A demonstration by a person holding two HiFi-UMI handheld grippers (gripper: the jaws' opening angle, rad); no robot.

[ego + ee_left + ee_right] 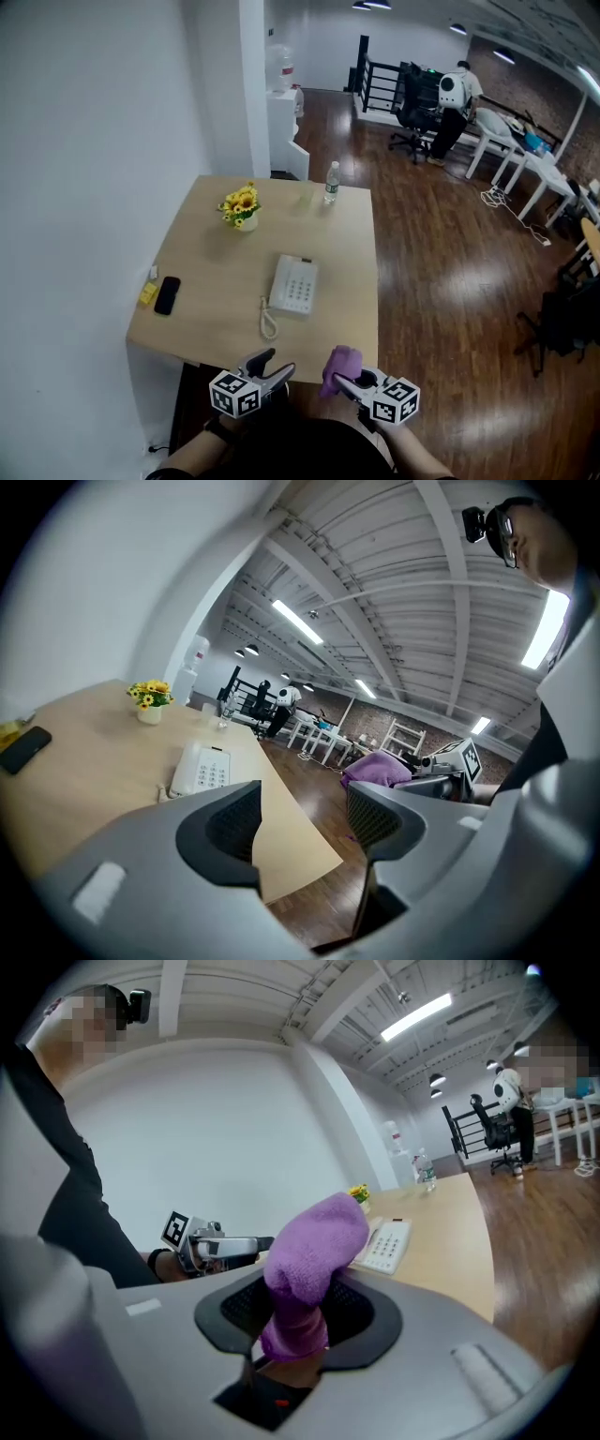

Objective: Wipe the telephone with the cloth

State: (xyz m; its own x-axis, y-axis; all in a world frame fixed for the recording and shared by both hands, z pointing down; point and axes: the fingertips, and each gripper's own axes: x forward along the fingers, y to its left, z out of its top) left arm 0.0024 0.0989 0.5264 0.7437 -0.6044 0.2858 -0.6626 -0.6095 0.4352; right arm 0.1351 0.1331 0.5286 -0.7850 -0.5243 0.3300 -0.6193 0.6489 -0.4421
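Left tongs (270, 364) are spread, with nothing between them, and hover just off the near edge of the tabletop (211, 300). Right tongs (349, 379) pinch the purple cloth (339, 364), which is bunched and stands up out of the jaws beside that same edge. White telephone (294, 283) lies flat on the tabletop, its coiled cord (268, 319) at the near left corner. Cloth and telephone are apart.

front of table (214, 314): bare up to the telephone (294, 284)
left of telephone: coiled cord (269, 322) in the way
right of telephone: bare
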